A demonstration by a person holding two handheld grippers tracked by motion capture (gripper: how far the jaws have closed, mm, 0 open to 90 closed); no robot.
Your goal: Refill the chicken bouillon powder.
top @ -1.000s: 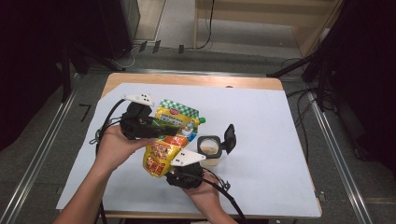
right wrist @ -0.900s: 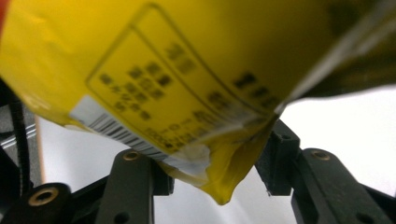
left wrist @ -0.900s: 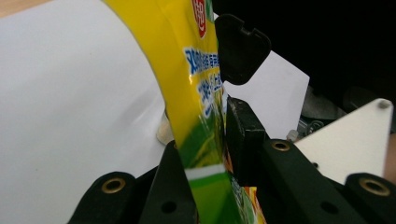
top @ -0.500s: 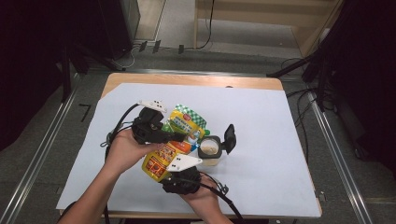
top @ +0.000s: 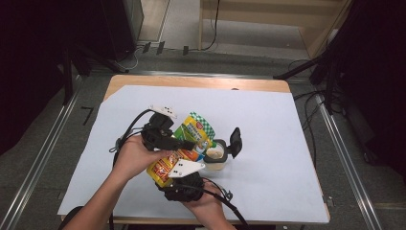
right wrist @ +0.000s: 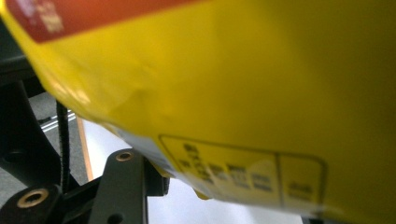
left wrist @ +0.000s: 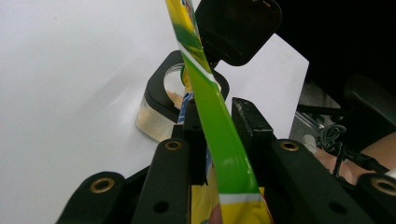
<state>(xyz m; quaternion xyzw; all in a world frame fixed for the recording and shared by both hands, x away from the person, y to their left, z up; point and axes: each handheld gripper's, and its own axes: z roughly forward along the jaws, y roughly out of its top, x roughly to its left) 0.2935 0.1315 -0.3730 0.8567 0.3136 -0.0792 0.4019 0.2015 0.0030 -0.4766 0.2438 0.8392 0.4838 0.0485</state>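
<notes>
A yellow, red and green pouch (top: 191,132) is held tilted over a small clear cup (top: 216,165) whose black flip lid (top: 235,139) stands open. My left gripper (top: 186,143) is shut on the pouch's green top edge (left wrist: 210,107), and its jaws have just been opening a little with the pouch still between them. Beyond that edge lie the cup (left wrist: 154,116), with pale powder inside, and its lid (left wrist: 238,28). My right gripper (top: 178,168) is shut on the pouch's lower end, near the table's front. The yellow pouch face (right wrist: 261,93) looms close in the right gripper view.
A white sheet (top: 287,143) covers the wooden table (top: 191,81). Metal rails run along both sides of the table. Cables trail from both grippers toward the front left. Open sheet lies right of and behind the cup.
My left hand has moved right and down, bringing the pouch's top nearer the cup's mouth. The right hand has stayed in place under the pouch.
</notes>
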